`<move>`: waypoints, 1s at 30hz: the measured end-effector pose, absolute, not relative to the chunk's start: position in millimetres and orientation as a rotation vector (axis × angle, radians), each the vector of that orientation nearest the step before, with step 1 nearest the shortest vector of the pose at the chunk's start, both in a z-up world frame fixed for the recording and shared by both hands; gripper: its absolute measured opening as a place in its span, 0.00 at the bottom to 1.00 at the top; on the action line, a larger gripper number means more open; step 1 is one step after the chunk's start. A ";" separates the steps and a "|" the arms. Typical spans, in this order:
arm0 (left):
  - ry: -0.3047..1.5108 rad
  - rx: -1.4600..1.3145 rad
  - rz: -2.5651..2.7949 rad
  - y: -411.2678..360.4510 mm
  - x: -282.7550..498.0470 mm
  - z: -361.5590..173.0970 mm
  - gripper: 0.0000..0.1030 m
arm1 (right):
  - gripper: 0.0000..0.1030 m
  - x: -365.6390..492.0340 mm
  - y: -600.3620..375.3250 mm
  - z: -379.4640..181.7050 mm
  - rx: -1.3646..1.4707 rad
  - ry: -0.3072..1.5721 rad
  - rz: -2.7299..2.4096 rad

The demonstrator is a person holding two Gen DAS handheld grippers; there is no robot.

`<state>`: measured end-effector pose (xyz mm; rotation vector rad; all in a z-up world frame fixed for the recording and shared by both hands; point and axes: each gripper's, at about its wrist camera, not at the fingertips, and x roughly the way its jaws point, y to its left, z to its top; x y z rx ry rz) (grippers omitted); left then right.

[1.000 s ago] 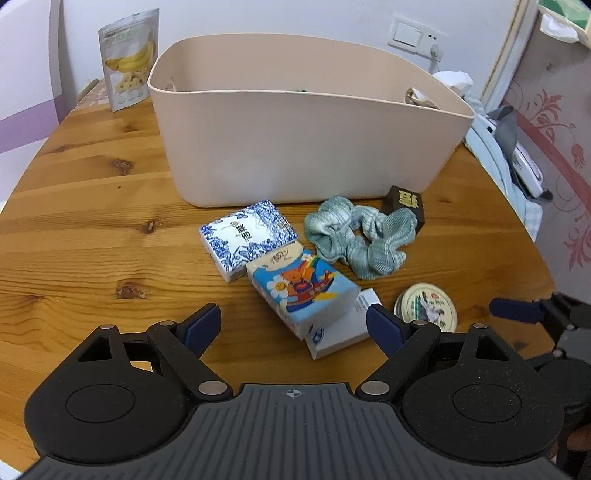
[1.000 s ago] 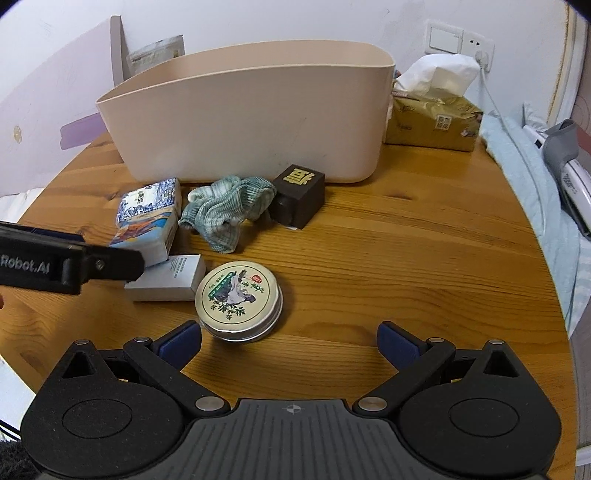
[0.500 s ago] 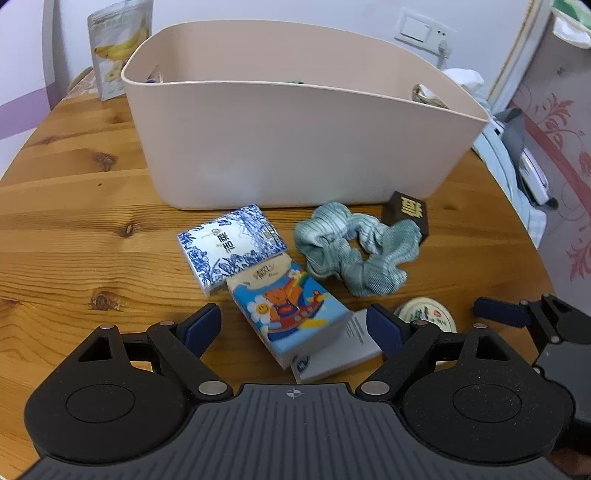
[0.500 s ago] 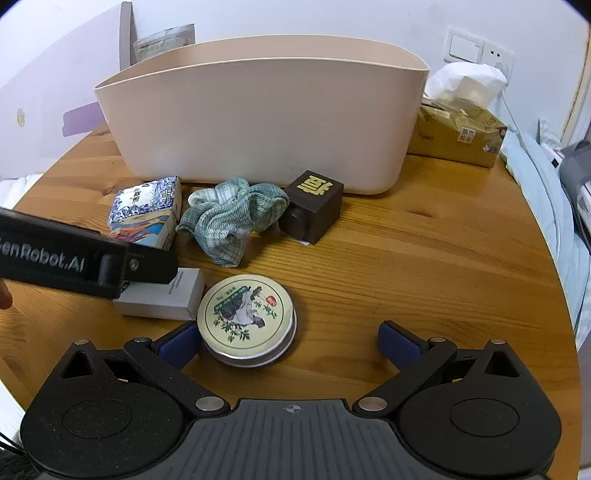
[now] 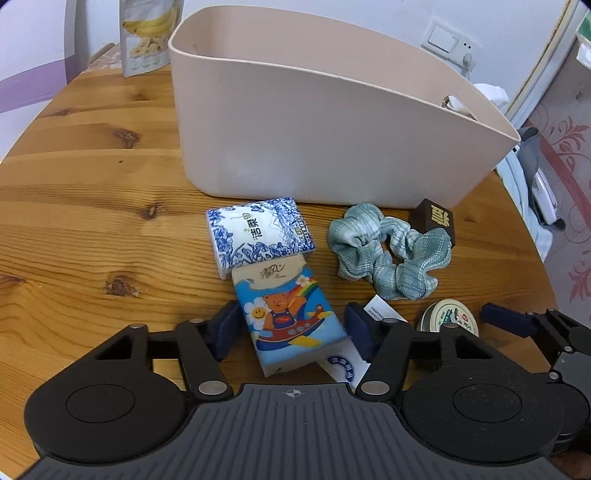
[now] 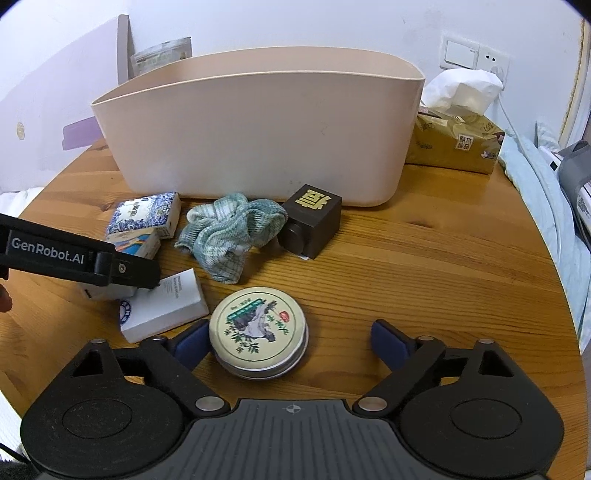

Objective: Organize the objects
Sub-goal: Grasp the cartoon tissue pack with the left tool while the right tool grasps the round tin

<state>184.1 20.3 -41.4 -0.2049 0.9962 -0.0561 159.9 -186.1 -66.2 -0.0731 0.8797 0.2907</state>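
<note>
The cartoon tissue pack [image 5: 291, 317] lies on the bench [image 5: 92, 206] between the fingers of the left hand-held gripper [image 5: 291, 328], which is pitched steeply downward over it. Its jaws have just been closing; the left pad seems to meet the pack's side, while whether the right pad presses on it cannot be told, so a firm grip cannot be confirmed. Just beyond this pack, touching its far end, a blue-and-white tissue pack [image 5: 258, 232] is seen, and under its near right corner a white box [image 5: 347, 369] is partly covered. To the right of the left hand-held gripper the round tin [image 6: 258, 326] sits between the fingers of the right hand-held gripper [image 6: 291, 341], likewise tilted downward. The left blue pad is just beside or touching the tin, and the right pad stands well apart from it; these jaws too have just been closing but are held wide, with nothing clamped. Ahead of the tin a green scrunchie [image 6: 231, 230] is bunched, with a dark cube [image 6: 312, 223] touching its right side. Further ahead the beige tub [image 6: 258, 136] stands across both views. A tissue box [image 6: 456, 142] is placed to the tub's right, and a snack bag [image 5: 149, 35] stands behind its left end.
</note>
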 end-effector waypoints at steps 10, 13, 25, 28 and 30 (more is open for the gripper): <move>1.006 -0.218 -0.076 30.7 174.0 -40.5 0.45 | 0.50 151.7 -185.5 -60.7 -0.056 0.861 0.313; 1.009 -0.235 -0.085 34.7 171.2 -40.4 0.45 | 0.50 148.3 -184.8 -59.9 -0.050 0.866 0.317; 0.968 -0.169 -0.112 36.2 156.0 -25.9 0.45 | 0.50 139.3 -191.5 -43.0 -0.022 0.827 0.298; 0.943 -0.157 -0.111 38.2 152.5 -17.0 0.45 | 0.50 138.4 -193.8 -38.0 -0.019 0.815 0.288; 0.926 -0.153 -0.110 40.0 151.1 -10.7 0.45 | 0.50 138.5 -196.0 -34.9 -0.015 0.807 0.281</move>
